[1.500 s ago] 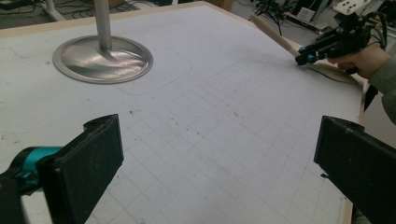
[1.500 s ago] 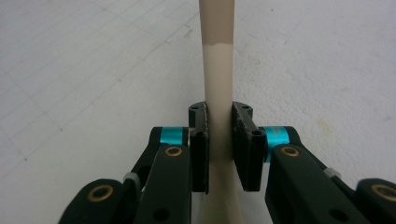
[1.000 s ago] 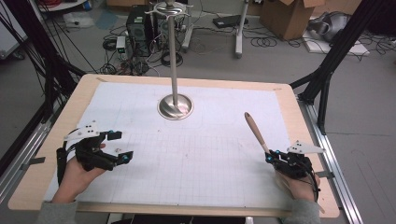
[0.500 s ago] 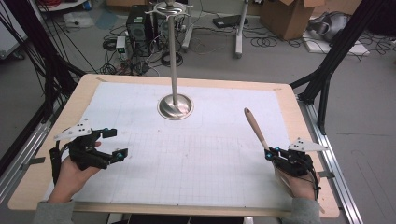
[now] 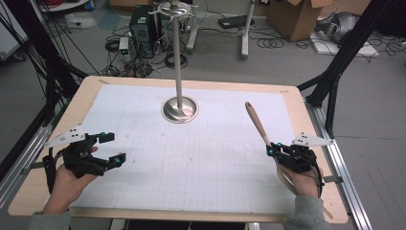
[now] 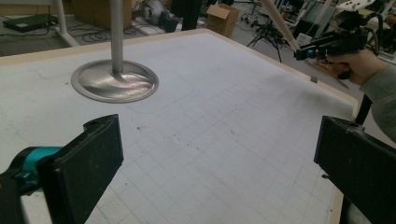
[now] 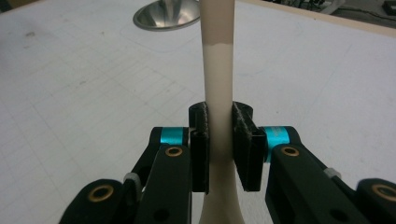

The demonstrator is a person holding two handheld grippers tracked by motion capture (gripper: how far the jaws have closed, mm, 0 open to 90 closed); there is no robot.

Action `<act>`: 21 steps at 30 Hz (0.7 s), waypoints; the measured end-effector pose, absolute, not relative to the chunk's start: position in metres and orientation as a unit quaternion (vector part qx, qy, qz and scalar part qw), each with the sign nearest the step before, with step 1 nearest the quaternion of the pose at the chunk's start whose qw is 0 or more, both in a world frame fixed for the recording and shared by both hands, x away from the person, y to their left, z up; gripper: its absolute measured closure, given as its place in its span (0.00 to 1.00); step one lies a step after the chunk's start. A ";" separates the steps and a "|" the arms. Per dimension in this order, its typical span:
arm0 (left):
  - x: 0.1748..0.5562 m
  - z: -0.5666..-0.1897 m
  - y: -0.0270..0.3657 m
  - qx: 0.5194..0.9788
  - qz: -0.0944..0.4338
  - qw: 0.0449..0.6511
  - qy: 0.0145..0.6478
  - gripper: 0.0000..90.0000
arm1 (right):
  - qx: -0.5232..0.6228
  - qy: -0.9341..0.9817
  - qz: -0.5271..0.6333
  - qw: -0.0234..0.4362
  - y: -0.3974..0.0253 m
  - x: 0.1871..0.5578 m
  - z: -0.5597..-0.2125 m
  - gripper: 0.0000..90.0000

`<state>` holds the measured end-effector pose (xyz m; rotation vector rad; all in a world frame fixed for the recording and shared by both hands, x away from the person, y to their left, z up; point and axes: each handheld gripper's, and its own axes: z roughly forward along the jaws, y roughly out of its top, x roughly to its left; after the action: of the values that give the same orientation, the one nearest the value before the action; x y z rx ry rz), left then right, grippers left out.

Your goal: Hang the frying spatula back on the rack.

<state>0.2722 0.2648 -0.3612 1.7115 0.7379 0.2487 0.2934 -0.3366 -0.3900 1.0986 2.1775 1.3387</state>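
Clamping its jaws on the wooden spatula [image 7: 218,88] handle, the right gripper [image 5: 280,152] is holding it clear of the counter [image 5: 201,163], pickup done, while the left gripper [image 5: 109,148] is waiting wide apart, metal stand [image 5: 179,109] ahead, placement remaining.

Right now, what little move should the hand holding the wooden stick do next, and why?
Probably carry the wooden stick toward the metal stand. The right gripper is shut on it, lifted off the table, while the left gripper waits open and empty.
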 end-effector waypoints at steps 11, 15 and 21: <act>0.272 -0.363 0.266 0.734 0.108 0.590 0.319 0.02 | 0.370 0.781 0.471 0.178 -0.325 0.304 -0.350 0.87; 0.272 -0.363 0.266 0.734 0.109 0.590 0.318 0.02 | 0.362 0.785 0.471 0.175 -0.321 0.308 -0.336 0.87; 0.274 -0.364 0.267 0.734 0.109 0.589 0.320 0.02 | 0.357 0.785 0.478 0.166 -0.318 0.315 -0.322 0.87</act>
<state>0.2735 0.2668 -0.3641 1.7084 0.7447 0.2538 0.3153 -0.3181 -0.3215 1.0150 2.2355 1.3615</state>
